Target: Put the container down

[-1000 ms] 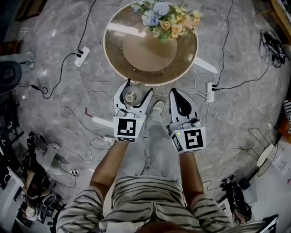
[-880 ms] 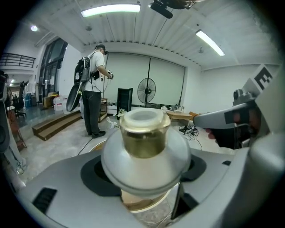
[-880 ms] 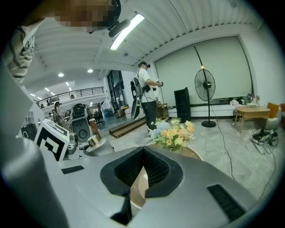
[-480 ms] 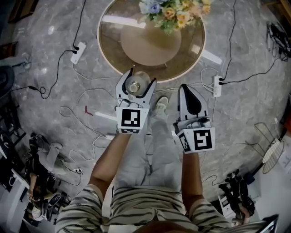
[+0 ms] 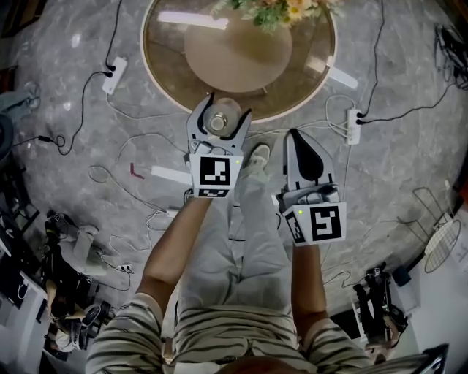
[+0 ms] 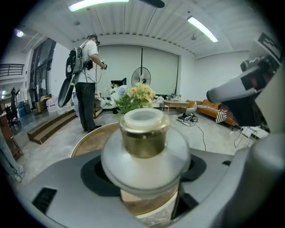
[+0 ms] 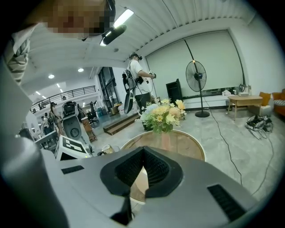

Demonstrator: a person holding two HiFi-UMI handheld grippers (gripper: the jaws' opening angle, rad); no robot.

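Here, at the near edge of the round table [image 5: 172, 82], the left gripper [image 5: 225, 109] holds the container [image 6: 144, 133] upright. Its jaws are spread wide and pinch the rounded glass belly just below the gold-coloured collar. Gripping at the widest part looks meant to keep the lidded vessel from tipping as it goes to the tabletop. From above, the container hangs over the table's near rim. Table edge and marble floor show below it in the left gripper view, so it appears not yet set down, though contact cannot be ruled out. The bouquet of flowers [image 5: 287, 9] sits on the table's far side, leaving the near part bare as a landing spot. To the right, off the table and over the floor beside the person's shoe [image 5: 254, 158], the right gripper [image 5: 298, 144] has its ribbed pads pressed together on nothing. It is apparently kept idle and clear of the placing.
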